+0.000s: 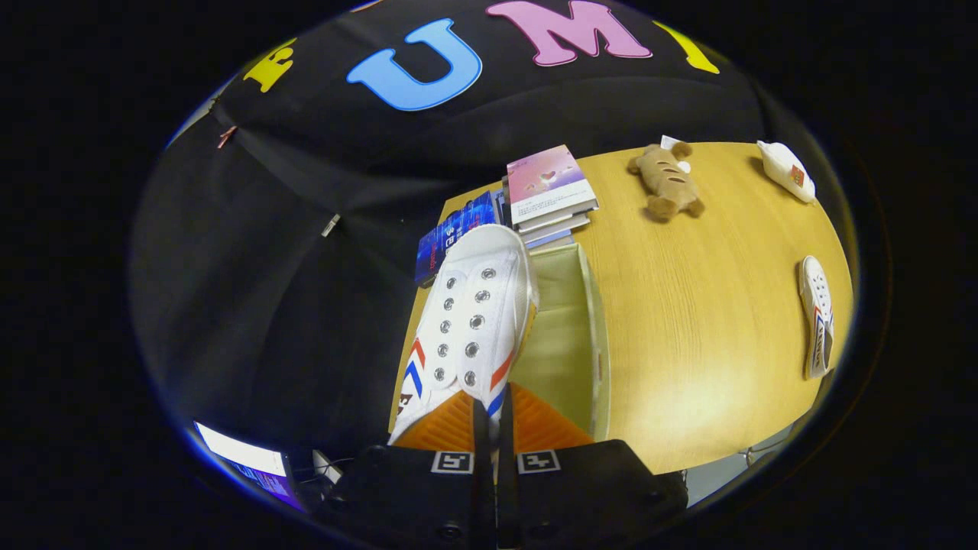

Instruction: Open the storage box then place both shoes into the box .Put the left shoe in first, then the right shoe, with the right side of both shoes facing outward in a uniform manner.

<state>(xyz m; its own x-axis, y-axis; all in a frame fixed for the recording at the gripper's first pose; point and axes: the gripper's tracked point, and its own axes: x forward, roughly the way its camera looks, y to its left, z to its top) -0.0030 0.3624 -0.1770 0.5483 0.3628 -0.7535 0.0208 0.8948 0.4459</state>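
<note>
My gripper (pixel 493 416) is shut on a white lace-less shoe (pixel 470 321) with red and blue chevrons, both fingers pinching its heel-side edge. The shoe hangs toe-forward over the left part of the open pale-green storage box (pixel 569 328), which stands on the wooden table (pixel 688 321). Part of the box's inside shows to the right of the shoe. The second white shoe (pixel 816 317) lies on its side far to the right, near the table's right edge.
A stack of books (pixel 546 195) sits just beyond the box, with a blue book (pixel 451 233) to its left. A brown plush toy (pixel 666 183) and a white packet (pixel 787 169) lie at the far side of the table. A lit screen (pixel 244 458) sits below left.
</note>
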